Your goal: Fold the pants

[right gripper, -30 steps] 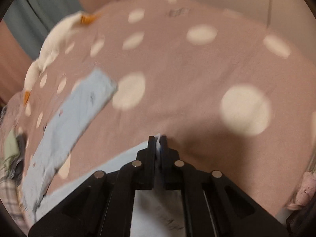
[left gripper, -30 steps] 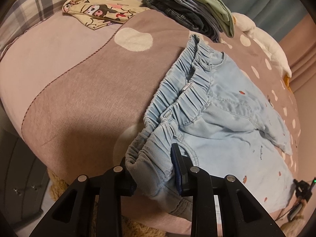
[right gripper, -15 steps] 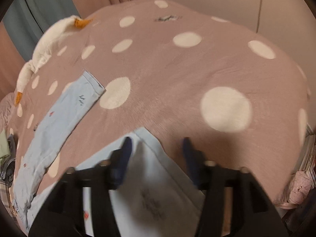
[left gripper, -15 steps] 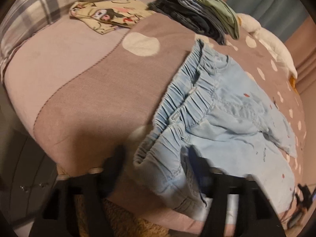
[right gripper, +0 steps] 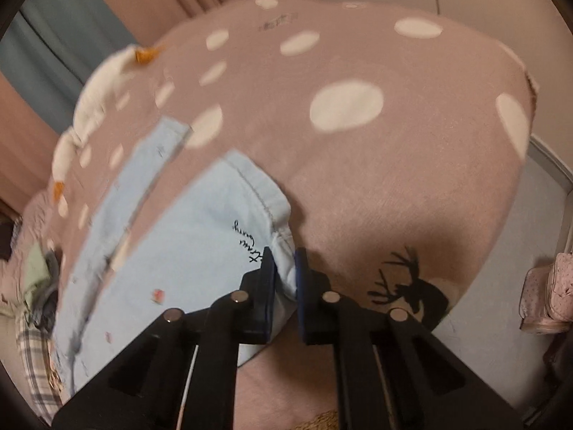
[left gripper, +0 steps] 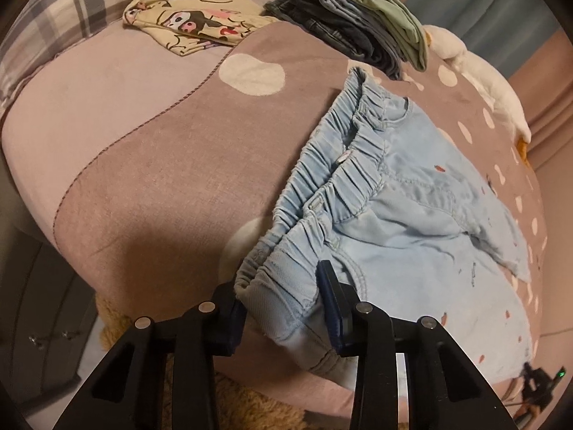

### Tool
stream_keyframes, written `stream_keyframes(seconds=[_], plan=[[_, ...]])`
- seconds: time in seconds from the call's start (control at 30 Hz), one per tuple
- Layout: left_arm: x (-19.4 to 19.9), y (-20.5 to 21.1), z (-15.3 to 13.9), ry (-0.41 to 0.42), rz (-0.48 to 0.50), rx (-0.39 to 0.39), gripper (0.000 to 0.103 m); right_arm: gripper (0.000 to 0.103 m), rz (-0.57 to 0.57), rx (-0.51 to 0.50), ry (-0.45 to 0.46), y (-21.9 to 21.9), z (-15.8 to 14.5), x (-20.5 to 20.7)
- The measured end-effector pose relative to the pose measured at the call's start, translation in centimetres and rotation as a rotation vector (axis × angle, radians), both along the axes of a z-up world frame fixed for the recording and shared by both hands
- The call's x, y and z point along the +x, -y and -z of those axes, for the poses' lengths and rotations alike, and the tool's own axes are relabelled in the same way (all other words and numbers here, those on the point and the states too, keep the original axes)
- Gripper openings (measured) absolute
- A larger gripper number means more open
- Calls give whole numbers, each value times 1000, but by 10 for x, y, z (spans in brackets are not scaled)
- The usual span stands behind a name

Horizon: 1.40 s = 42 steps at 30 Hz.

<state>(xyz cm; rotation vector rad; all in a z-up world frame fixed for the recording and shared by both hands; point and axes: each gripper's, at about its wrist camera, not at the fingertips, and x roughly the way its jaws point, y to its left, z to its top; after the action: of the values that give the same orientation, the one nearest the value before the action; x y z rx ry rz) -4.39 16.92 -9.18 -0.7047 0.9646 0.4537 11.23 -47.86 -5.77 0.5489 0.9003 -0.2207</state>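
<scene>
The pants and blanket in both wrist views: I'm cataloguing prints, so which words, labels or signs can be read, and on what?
Black handwritten script on the light blue pants near the hem, right wrist view: seen upside down, too blurred to read.
Dark mark on the spotted blanket at its far edge: too small to read.
Cartoon print on the yellow garment, left wrist view: picture only, no words legible.

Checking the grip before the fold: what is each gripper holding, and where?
Left gripper pinches the pants at the waistband corner; right gripper pinches a leg hem corner.
</scene>
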Motion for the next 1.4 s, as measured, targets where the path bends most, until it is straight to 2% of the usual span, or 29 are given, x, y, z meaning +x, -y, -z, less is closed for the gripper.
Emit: stream_keyframes(seconds=[0.07, 0.17, 0.23, 0.3, 0.33, 0.4, 0.43, 0.47, 0.5, 0.57, 0.6, 0.67, 0.77, 0.87, 0.93, 1.07, 1.2, 1.3, 1.33, 1.37, 1.4], plan=[[1, -1, 3, -6, 1, -3, 38, 10, -6, -21, 0, -3, -2, 0], [2, 0, 5, -19, 1, 7, 38, 11, -14, -31, -92, -2, 21, 11], [2, 1, 5, -27, 1, 15, 38, 10, -9, -49, -85, -3, 24, 11], [2, 1, 3, -24, -4, -9, 38, 14, 0, -58, -95, -4, 21, 10], [1, 0, 0, -26, -17, -42, 38, 18, 7, -67, -108, -5, 18, 11], [-5, -2, -11, 3, -35, -85, 40, 36, 27, -132, -152, -13, 6, 12], [-8, -2, -18, 25, -40, -85, 43, 55, 25, -164, -152, -17, 0, 13], [-12, -1, -29, 61, -48, -72, 54, 66, 17, -195, -133, -23, -9, 10], [-14, 0, -40, 99, -57, -47, 70, 70, -8, -233, -90, -33, -24, 10], [-11, 7, -59, 162, -53, -6, 86, 74, -55, -255, -44, -50, -42, 13], [-5, 12, -67, 195, -34, 6, 90, 74, -94, -253, -15, -64, -53, 19], [9, 20, -75, 246, 10, 10, 91, 78, -206, -222, 52, -98, -73, 37], [42, 32, -73, 283, 61, -26, 91, 88, -338, -185, 119, -150, -88, 68], [69, 43, -57, 254, 73, -82, 90, 88, -418, -131, 159, -208, -93, 111], [78, 51, -50, 244, 79, -99, 90, 88, -457, -82, 139, -243, -85, 142], [79, 63, -44, 209, 87, -76, 90, 86, -495, -46, 18, -300, -53, 209], [74, 66, -36, 186, 89, -82, 90, 84, -414, -176, -119, -326, -11, 269], [72, 63, -33, 176, 86, -90, 90, 74, -318, -199, -239, -317, 26, 296], [73, 63, -33, 175, 83, -87, 90, 70, -308, -200, -254, -314, 32, 299], [73, 62, -32, 175, 74, -82, 90, 63, -318, -202, -251, -309, 38, 302], [74, 61, -33, 176, 64, -77, 90, 50, -340, -223, -217, -308, 37, 300]])
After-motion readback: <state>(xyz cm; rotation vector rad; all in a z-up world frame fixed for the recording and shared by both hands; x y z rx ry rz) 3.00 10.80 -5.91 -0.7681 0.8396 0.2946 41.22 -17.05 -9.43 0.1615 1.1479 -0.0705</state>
